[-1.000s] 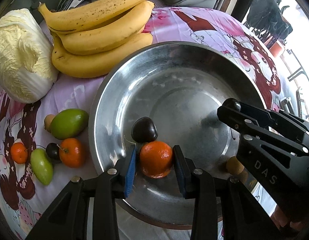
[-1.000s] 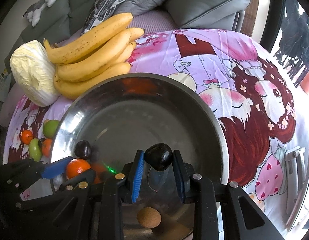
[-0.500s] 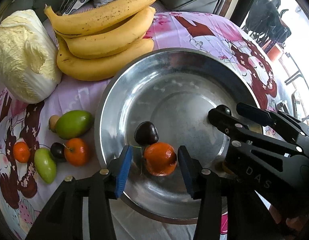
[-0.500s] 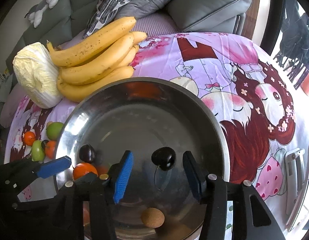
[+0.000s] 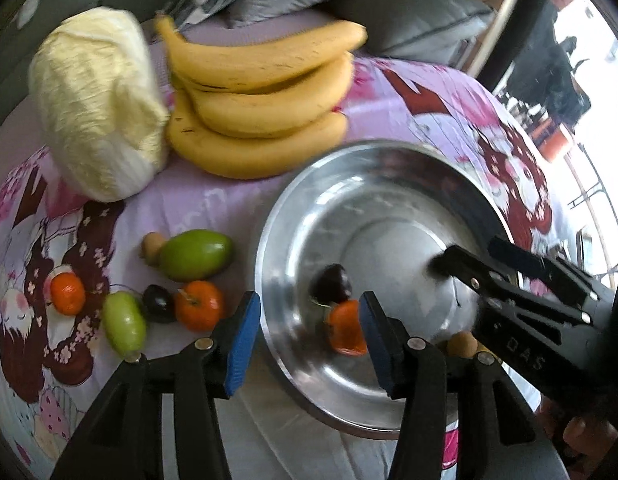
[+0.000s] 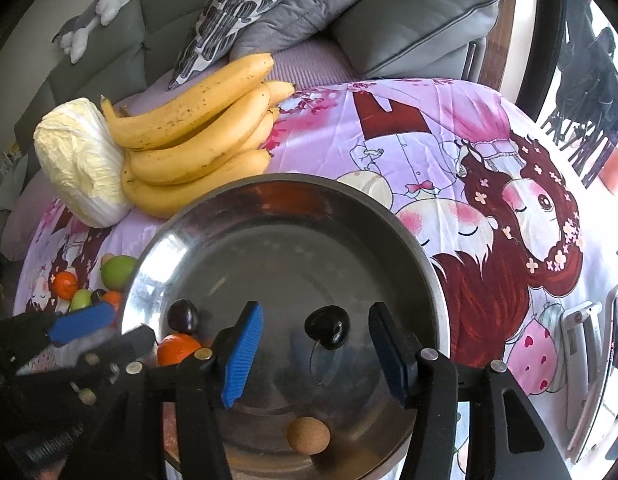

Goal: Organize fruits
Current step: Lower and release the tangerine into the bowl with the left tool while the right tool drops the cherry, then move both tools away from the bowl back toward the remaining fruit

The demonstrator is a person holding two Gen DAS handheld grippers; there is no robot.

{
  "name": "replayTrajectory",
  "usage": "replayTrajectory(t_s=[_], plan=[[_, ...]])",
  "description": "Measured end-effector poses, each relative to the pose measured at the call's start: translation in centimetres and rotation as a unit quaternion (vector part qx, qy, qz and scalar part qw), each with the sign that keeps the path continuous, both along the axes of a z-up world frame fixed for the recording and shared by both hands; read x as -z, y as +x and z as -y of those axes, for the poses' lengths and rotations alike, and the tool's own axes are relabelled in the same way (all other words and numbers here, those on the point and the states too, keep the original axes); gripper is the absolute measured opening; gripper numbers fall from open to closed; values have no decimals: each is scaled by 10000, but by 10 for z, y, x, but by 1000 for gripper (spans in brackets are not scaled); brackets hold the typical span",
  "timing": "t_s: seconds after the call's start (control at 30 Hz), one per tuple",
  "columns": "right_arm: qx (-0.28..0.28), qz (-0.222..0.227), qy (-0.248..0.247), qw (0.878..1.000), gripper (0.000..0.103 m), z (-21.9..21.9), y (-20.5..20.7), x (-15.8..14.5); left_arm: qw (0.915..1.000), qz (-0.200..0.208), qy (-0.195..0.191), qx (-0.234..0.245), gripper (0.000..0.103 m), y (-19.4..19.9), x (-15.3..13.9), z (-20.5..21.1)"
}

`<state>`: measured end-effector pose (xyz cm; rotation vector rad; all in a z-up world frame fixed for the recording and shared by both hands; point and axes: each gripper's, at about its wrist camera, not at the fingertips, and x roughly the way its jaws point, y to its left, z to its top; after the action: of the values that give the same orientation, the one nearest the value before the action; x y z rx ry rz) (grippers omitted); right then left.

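Purple cartoon cloth [image 5: 213, 208] over table, sofa behind. Lower left of left view: loose small fruits [image 5: 197, 306] on cloth. Left gripper [image 5: 309, 336] wide open, empty, straddling the steel bowl [image 5: 293, 200] rim. Right gripper [image 6: 315, 356] wide open, dark plum [image 6: 327, 332] lying free between fingers. Next: lift clear of rim, approach orange squarely.

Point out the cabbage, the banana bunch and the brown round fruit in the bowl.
cabbage [image 5: 97, 108], left wrist view, leafy middle
banana bunch [image 6: 193, 136], right wrist view, middle banana
brown round fruit [image 6: 308, 436], right wrist view, centre
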<state>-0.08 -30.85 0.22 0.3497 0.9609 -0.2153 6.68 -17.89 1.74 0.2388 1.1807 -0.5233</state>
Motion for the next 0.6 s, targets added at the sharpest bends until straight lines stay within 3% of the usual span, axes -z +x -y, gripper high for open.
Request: replayTrajectory(t_s=[0.3,0.6], plan=[[-232,4,-36,9997,59,-14,3,-3,9971,-39,-15,-756,52,22,2,-39],[-383,-32,-64,9992,59,-24,6,-2,9956,-142,32,-927,52,25,9,-55]])
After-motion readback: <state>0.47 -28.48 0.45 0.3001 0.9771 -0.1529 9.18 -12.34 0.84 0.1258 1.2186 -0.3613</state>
